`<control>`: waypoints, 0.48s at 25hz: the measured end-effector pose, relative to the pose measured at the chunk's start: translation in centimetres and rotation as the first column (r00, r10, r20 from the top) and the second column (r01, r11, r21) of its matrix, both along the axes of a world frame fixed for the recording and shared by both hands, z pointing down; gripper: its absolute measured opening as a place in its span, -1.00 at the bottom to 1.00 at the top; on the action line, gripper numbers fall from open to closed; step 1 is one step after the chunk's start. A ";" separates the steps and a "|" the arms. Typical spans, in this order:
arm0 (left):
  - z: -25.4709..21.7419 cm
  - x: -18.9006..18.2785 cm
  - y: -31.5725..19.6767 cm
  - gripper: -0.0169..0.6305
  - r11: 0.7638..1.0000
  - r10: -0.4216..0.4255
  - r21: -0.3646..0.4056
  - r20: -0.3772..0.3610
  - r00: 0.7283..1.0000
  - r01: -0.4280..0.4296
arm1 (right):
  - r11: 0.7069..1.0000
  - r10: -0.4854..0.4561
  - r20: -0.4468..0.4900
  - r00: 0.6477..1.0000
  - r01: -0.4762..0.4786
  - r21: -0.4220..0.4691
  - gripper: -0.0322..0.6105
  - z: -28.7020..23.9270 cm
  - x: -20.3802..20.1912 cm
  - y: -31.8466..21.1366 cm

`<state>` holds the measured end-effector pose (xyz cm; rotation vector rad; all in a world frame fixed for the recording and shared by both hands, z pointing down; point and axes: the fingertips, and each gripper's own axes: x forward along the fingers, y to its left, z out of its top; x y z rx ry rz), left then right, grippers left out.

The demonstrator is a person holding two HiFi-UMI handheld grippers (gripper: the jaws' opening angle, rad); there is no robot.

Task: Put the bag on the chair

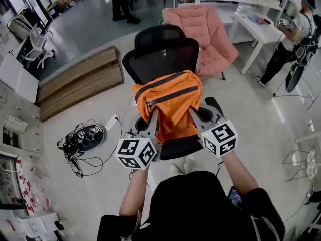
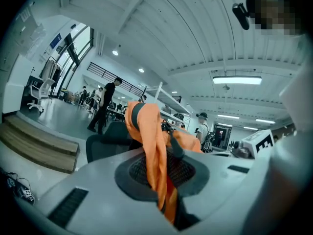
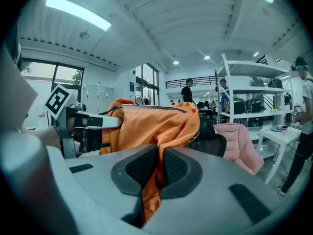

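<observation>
The orange bag [image 1: 168, 102] hung over the seat of the black mesh chair [image 1: 160, 49], in front of its backrest. The left gripper's [image 1: 155, 115] fingers were clenched on one fold of its fabric, the right gripper's [image 1: 193, 113] on another. The chair stood on a pale glossy floor [image 1: 261, 129]. Behind it were a pink armchair [image 1: 210, 34] and a white tabletop [image 1: 253, 26], with a wooden platform [image 1: 80, 82] off to the left.

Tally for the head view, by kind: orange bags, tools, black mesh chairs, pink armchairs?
Orange bag: 1
Tools: 2 (left tool, right tool)
Black mesh chair: 1
Pink armchair: 1
Total: 5
</observation>
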<state>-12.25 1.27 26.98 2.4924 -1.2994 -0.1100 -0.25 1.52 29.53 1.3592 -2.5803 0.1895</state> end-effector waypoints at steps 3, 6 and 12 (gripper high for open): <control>0.6 0.7 -1.3 -0.82 1.000 0.007 -0.013 0.000 1.000 -0.007 | 1.000 0.006 -0.004 1.000 -0.006 -0.011 -0.86 0.5 0.7 -1.2; 1.5 1.6 -3.0 -0.82 0.999 0.014 -0.034 0.007 1.000 -0.014 | 0.999 0.017 -0.001 1.000 -0.017 -0.030 -0.86 1.5 1.6 -2.7; 3.8 3.5 -6.8 -0.82 0.997 0.008 -0.079 0.027 1.000 -0.006 | 0.997 0.009 0.001 1.000 -0.009 -0.078 -0.86 3.8 3.4 -6.7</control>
